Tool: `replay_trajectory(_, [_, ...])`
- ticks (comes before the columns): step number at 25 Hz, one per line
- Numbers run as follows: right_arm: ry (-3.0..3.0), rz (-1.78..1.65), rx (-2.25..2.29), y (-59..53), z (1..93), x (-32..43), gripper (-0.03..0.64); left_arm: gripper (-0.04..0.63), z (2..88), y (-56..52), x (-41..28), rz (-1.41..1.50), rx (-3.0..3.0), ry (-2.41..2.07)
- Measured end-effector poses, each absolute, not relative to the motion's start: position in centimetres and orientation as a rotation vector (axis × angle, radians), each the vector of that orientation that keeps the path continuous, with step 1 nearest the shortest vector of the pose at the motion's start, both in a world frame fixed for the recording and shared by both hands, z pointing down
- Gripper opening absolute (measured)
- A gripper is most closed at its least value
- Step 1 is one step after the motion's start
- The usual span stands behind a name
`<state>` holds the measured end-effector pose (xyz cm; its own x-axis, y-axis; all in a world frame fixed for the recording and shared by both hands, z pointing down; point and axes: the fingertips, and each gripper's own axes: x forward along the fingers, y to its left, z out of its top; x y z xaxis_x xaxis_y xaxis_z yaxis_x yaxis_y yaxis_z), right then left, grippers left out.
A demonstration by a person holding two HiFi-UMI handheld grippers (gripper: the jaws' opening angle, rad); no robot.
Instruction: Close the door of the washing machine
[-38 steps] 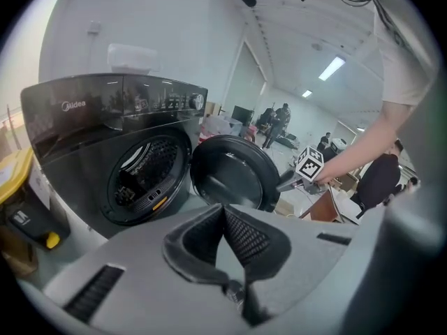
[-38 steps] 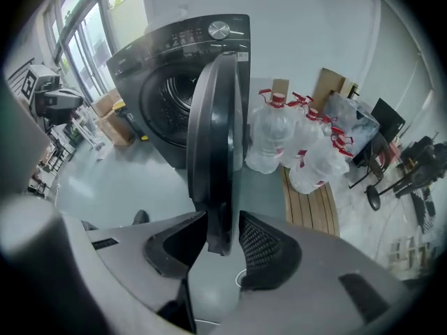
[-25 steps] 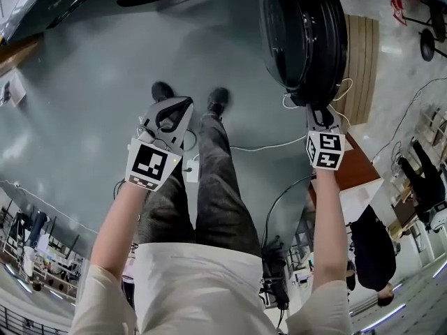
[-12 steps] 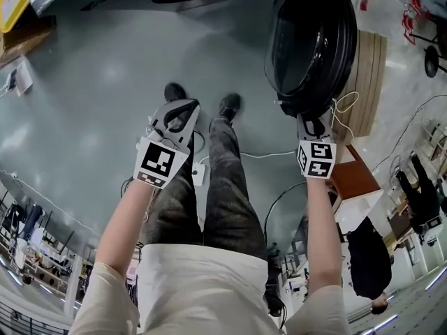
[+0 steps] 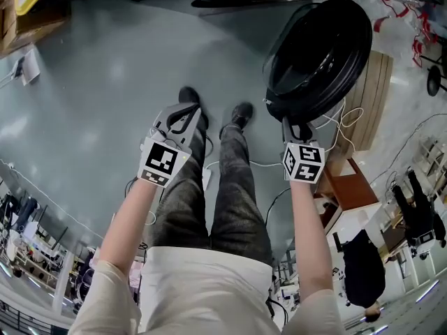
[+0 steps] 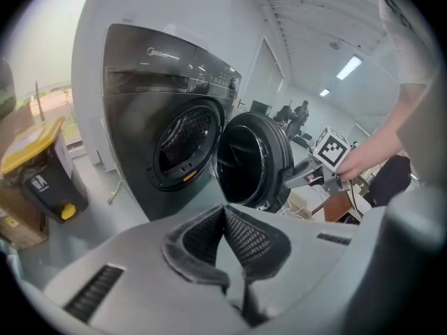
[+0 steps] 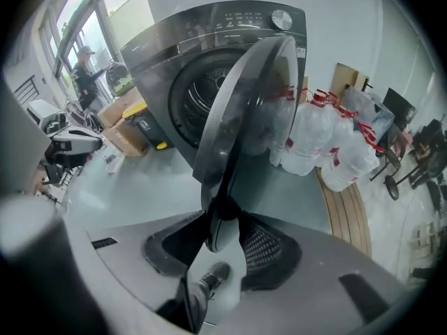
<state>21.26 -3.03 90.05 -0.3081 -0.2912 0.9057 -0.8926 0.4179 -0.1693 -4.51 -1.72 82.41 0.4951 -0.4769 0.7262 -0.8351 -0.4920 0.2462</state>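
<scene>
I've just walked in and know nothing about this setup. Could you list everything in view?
washing machine: one, dark grey, on the grey floor
door: one, black, round, standing open
bin: one, black with yellow lid, left of the machine
water bottles: several, clear with red caps, on a wooden pallet right of the machine
cables: white, on the floor beneath the door
bystanders: at least two, dark clothes, background
legs: two, grey trousers, black shoes
left gripper: grey, shut, empty
right gripper: grey, jaws opening, door's edge between them
</scene>
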Motion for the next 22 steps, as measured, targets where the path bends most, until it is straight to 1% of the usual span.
replay_trajectory(9, [-1.849,0.954,1.055,-4.9,89.9,11.7,0.181,0.009,83.9,-0.9,-9.2,0.764,2.100,-1.117])
replay_trajectory(18, [-1.924,0.912,0.979,-8.6,89.6,4.2,0.193,0.009,84.3,-1.3,-12.4,0.737,2.065,-1.156])
replay_trajectory(22, [-1.965,0.831,0.930,-10.1,89.4,1.5,0.198,0.009,84.4,-1.6,-14.6,0.726,2.046,-1.184])
